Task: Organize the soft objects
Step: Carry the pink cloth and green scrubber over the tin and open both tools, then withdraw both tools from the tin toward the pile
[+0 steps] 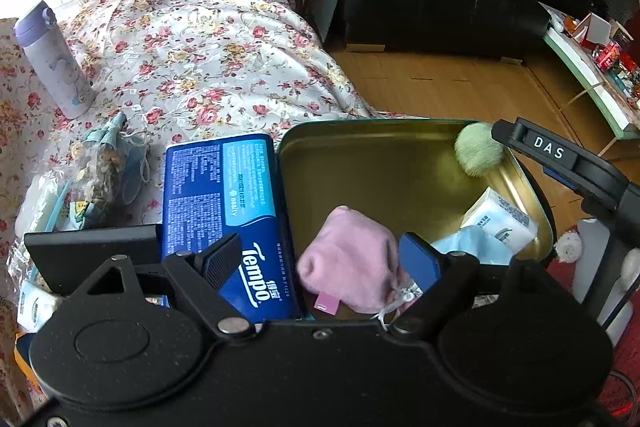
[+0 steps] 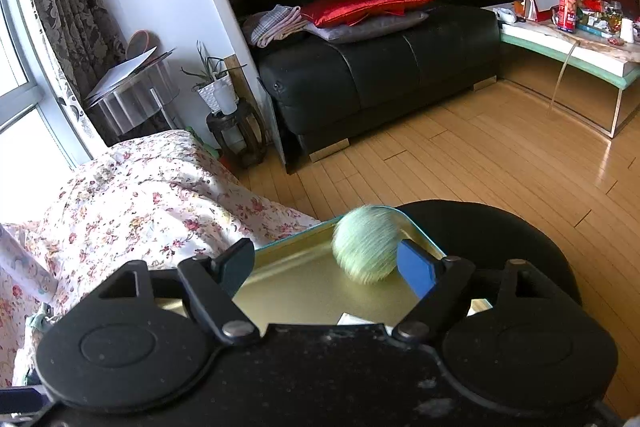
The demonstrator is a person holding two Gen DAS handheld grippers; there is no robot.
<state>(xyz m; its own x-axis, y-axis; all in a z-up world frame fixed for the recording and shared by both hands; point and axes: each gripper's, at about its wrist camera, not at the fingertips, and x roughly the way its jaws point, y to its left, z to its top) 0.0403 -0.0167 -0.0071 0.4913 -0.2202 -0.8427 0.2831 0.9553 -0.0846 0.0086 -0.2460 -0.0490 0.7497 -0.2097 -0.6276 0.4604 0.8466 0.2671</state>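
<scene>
A gold-lined tin box [image 1: 376, 167] stands on a black stool, next to the floral bed. Inside it lie a pink pouch [image 1: 352, 263], a white tissue pack [image 1: 500, 219] and a light blue item [image 1: 472, 245]. A blue Tempo tissue pack [image 1: 228, 211] leans at the tin's left wall. My left gripper [image 1: 324, 259] is open above the pink pouch. A pale green fuzzy ball [image 2: 366, 243] is blurred above the tin [image 2: 304, 283], beside my open right gripper's [image 2: 328, 263] blue fingertip [image 2: 416, 267]. The ball also shows in the left wrist view [image 1: 478, 149].
On the floral quilt [image 1: 192, 43] stand a lilac bottle [image 1: 54, 61] and several small packets and bags [image 1: 104, 167]. A black sofa [image 2: 380, 67] with cushions and a cluttered coffee table [image 2: 568, 39] stand across the wooden floor [image 2: 480, 163].
</scene>
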